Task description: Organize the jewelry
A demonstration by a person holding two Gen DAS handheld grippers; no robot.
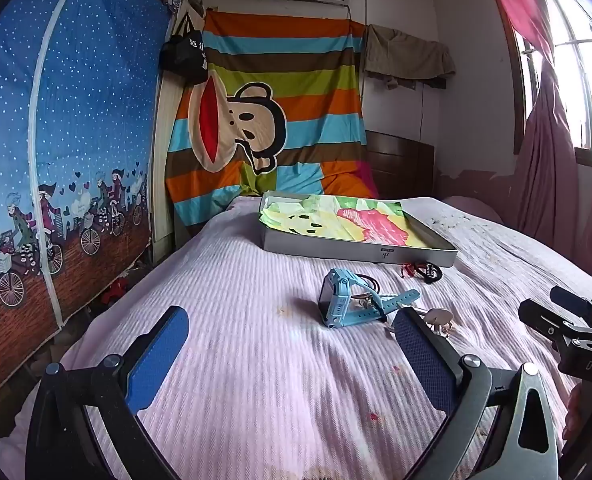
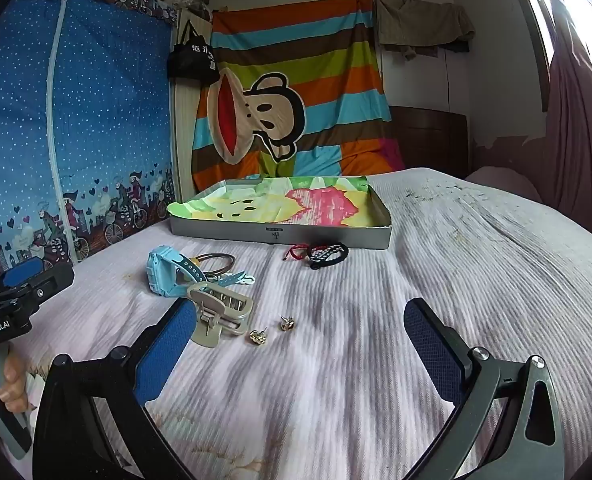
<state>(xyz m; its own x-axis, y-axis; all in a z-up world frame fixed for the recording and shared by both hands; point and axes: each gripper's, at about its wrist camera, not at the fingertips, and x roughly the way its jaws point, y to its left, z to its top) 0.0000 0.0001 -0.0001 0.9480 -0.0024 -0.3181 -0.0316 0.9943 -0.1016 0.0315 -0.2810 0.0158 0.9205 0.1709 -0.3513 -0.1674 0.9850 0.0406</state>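
A shallow grey box (image 1: 360, 249) (image 2: 279, 236) lined with colourful paper lies on the bed. In front of it sit a light-blue watch (image 1: 338, 300) (image 2: 165, 272), brown ring bangles (image 2: 215, 262), a beige hair claw (image 2: 221, 312), two small gold earrings (image 2: 271, 330), a red string bracelet (image 2: 293, 251) and a black bracelet (image 1: 430, 271) (image 2: 330, 255). My left gripper (image 1: 291, 354) is open, just short of the watch. My right gripper (image 2: 302, 346) is open, its fingers straddling the bedspread near the earrings. Neither holds anything.
A pink ribbed bedspread (image 1: 255, 380) covers the bed. A blue fabric wardrobe (image 1: 67, 140) stands at the left, a striped monkey sheet (image 1: 271, 112) hangs behind, and a window with pink curtains (image 1: 548, 152) is at the right. A hand (image 2: 9, 384) holds the left gripper's handle.
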